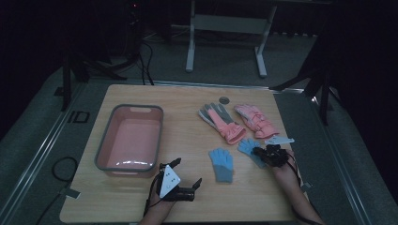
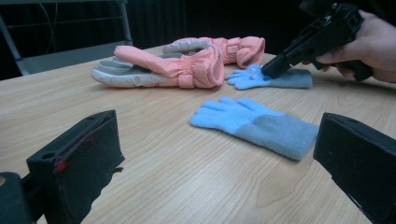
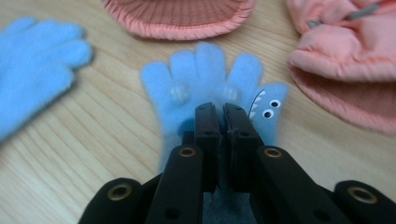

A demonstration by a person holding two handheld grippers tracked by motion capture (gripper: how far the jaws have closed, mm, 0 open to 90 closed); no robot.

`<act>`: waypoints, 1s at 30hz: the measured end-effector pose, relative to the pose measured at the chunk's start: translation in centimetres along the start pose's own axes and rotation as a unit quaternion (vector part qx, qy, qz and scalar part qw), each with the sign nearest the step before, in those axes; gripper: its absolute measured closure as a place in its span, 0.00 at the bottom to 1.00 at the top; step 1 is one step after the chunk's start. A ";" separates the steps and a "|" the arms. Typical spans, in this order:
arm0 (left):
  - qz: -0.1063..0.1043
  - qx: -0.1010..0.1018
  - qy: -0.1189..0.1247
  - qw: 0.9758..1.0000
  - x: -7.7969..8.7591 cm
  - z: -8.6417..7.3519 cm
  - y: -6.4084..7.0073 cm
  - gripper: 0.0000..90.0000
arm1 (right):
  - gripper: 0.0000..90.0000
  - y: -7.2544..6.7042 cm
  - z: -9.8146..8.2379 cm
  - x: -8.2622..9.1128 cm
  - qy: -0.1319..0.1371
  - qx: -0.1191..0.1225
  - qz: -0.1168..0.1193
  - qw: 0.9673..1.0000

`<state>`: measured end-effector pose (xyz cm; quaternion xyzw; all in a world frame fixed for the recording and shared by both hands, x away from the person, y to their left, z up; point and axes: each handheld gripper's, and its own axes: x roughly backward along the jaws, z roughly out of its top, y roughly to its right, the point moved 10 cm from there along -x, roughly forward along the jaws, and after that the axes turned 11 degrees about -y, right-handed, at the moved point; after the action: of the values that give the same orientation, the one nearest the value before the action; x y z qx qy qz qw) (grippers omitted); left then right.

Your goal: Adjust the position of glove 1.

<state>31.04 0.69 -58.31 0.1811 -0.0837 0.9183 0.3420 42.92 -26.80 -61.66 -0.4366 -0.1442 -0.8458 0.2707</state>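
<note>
Right gripper (image 3: 219, 112) clenched on blue glove (image 3: 205, 84) beside pink gloves (image 1: 237, 123); left gripper (image 1: 185, 174) released, hovering near pink basin (image 1: 105, 140).

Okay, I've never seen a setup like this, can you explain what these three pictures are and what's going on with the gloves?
A person sits at a wooden table and holds a hand-worked clamp, a gripper, in each hand. One picture looks down from above; the other two come from small cameras riding on each gripper, looking along its black jaws. On the table lie a pink tub, two pink and grey winter gloves and two small blue knit gloves. The right gripper has its jaws shut, pinching the blue glove with little eyes on its thumb. The left gripper waits open near the tub, its camera facing the other blue glove, which lies untouched.
</note>
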 end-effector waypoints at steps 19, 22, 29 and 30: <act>0.001 0.001 0.001 1.000 0.0 0.0 0.0 0.01 | 0.96 -3.3 -1.6 7.2 0.050 -0.214 -0.122 0.968; 0.000 -0.003 -0.001 1.000 0.0 0.0 0.2 0.01 | 0.96 -3.3 -3.0 5.9 0.038 -0.229 -0.128 0.964; -0.001 0.001 -0.001 1.000 0.0 0.0 0.1 0.01 | 0.95 -3.5 -4.5 4.2 0.033 -0.259 -0.123 0.957; -0.002 0.000 -0.002 1.000 -0.1 0.0 0.1 0.01 | 0.95 -3.5 -4.6 4.0 0.032 -0.258 -0.124 0.958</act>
<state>31.00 0.57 -58.34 0.1831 -0.0836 0.9172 0.3437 35.97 -27.45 -61.10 -0.4432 0.0342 -0.8946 0.0466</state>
